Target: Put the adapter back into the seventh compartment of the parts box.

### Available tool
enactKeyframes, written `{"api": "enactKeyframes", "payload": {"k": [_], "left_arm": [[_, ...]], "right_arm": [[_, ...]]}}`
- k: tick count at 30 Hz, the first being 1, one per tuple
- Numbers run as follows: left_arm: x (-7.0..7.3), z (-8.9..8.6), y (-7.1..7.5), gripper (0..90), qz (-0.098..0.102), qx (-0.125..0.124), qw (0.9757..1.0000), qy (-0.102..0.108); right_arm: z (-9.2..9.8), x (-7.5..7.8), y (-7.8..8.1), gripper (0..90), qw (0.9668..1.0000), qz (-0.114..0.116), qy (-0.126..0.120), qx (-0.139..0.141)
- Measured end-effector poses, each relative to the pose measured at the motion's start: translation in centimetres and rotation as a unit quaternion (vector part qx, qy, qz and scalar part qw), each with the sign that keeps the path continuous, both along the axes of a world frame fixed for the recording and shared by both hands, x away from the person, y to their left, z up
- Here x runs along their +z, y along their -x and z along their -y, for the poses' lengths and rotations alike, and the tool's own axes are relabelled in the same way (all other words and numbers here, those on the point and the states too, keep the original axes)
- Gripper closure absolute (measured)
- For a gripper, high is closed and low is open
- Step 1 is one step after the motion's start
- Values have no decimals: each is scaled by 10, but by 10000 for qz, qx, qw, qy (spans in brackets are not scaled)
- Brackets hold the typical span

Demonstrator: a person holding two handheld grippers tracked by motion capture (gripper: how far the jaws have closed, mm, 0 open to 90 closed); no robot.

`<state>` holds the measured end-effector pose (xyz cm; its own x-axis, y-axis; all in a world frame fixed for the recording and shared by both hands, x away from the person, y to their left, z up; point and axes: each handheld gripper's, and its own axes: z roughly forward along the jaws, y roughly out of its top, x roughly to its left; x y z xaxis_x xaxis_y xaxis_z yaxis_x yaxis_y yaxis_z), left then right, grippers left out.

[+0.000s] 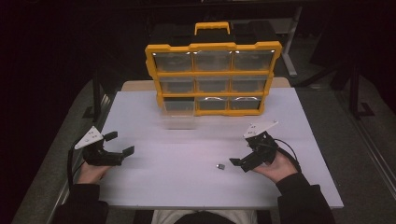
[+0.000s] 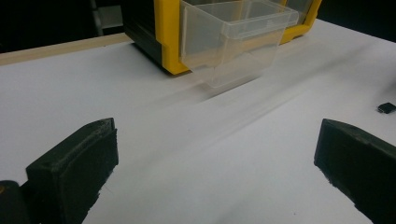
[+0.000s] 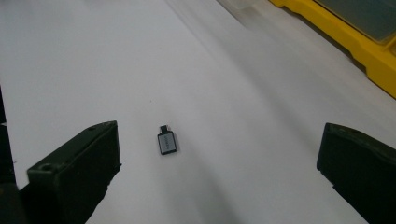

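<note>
My right tongs (image 1: 236, 163) spread wide, empty, aimed at adapter (image 1: 220, 165) lying near, just left of them. My left tongs (image 1: 118, 143) open too, idle. Drawer (image 1: 178, 113) pulled out far, ready to receive.

No text, label or number can be read anywhere; the small grey adapter (image 3: 166, 142) on the table (image 3: 93, 70) bears a faint marking, too blurred to make out.

Bystanders on the white rectangular table (image 1: 187, 186)
A yellow-framed plastic organiser case (image 1: 213, 79) stands upright at the far edge, its bottom-left clear plastic drawer (image 2: 233, 39) pulled out.
</note>
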<state>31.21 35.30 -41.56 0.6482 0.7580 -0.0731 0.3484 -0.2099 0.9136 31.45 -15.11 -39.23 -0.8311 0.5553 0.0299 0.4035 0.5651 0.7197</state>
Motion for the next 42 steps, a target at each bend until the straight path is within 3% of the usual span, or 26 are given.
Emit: {"api": "enactKeyframes", "payload": {"k": [17, 42], "left_arm": [[0, 1, 0, 0, 0, -11, 10000, 2], [0, 1, 0, 0, 13, -20, 10000, -22]], "right_arm": [[-24, -14, -3, 0, 9981, -308, 378, 373], [-46, -28, -9, 0, 9928, -486, 799, 748]]}}
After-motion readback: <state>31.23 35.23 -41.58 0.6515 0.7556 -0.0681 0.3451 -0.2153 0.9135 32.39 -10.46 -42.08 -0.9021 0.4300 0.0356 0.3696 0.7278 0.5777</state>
